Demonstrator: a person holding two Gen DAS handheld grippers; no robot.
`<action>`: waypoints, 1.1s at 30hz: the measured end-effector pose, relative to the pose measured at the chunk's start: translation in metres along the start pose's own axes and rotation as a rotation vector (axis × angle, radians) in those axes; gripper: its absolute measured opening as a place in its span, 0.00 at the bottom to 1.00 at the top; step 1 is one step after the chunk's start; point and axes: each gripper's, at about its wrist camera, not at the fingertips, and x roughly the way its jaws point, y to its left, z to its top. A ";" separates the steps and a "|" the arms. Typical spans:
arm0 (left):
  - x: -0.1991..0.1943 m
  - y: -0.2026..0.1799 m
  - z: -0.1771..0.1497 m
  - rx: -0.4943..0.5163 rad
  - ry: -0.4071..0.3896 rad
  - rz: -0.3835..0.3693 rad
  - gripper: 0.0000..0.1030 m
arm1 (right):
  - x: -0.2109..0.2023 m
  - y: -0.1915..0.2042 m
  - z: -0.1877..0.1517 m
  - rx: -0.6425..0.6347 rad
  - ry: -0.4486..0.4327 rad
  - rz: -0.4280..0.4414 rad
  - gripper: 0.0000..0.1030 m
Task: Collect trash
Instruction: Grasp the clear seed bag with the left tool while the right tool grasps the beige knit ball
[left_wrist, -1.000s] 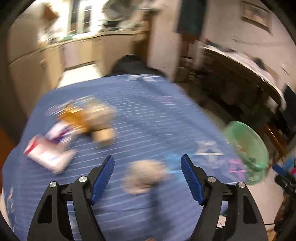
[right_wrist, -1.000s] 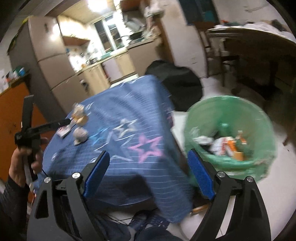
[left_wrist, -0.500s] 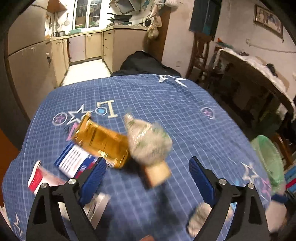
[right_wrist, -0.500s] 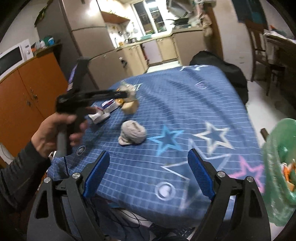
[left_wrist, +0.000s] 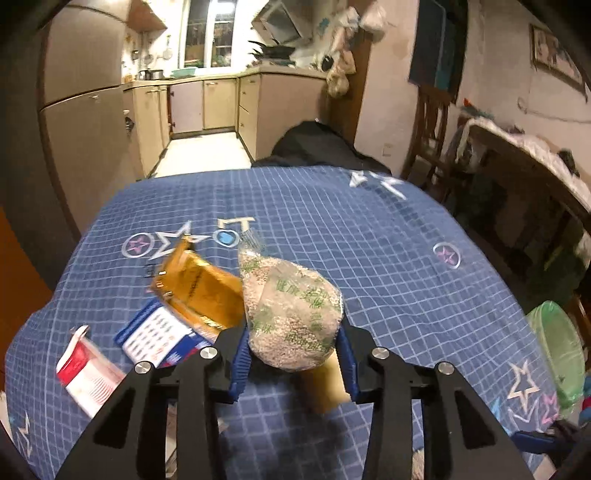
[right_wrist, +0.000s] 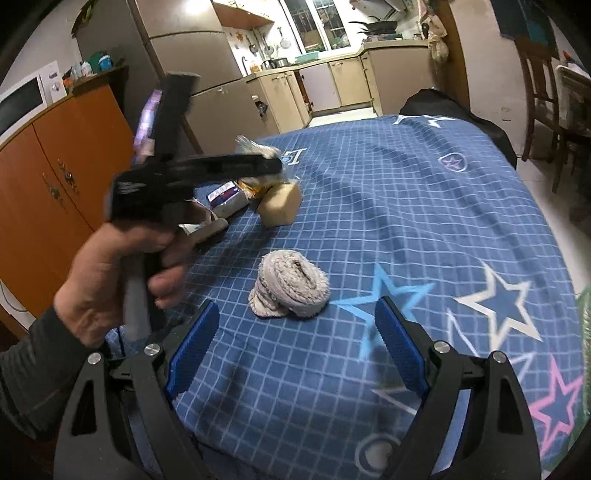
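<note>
A clear plastic bag of pale grains (left_wrist: 291, 314) lies on the blue checked tablecloth (left_wrist: 369, 236). My left gripper (left_wrist: 291, 341) is closing its jaws on the bag, and both blue pads touch its sides. From the right wrist view the left gripper (right_wrist: 271, 166) shows at the trash pile, held by a hand (right_wrist: 110, 266). My right gripper (right_wrist: 295, 343) stands open just short of a grey rolled-up cloth (right_wrist: 290, 286), with nothing between its fingers.
Beside the bag lie an orange packet (left_wrist: 199, 291), a blue-and-white packet (left_wrist: 155, 336), a red-and-white carton (left_wrist: 88, 373) and a tan block (right_wrist: 280, 203). A green-lined bin (left_wrist: 557, 347) stands off the table's right edge. Dark chairs are further right.
My left gripper moved from over the grey cloth to the trash pile and narrowed its jaws around the grain bag. The right gripper swung from the green bin to the table, nearing the grey cloth.
</note>
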 end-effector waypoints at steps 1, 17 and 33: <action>-0.007 0.003 -0.001 -0.017 -0.011 -0.009 0.40 | 0.005 0.002 0.001 -0.008 0.006 0.001 0.80; -0.130 0.080 -0.038 -0.230 -0.203 0.124 0.40 | 0.058 0.029 0.017 -0.132 0.115 -0.126 0.58; -0.138 0.029 -0.082 -0.144 -0.126 0.079 0.40 | -0.010 0.018 0.005 -0.069 -0.051 -0.202 0.37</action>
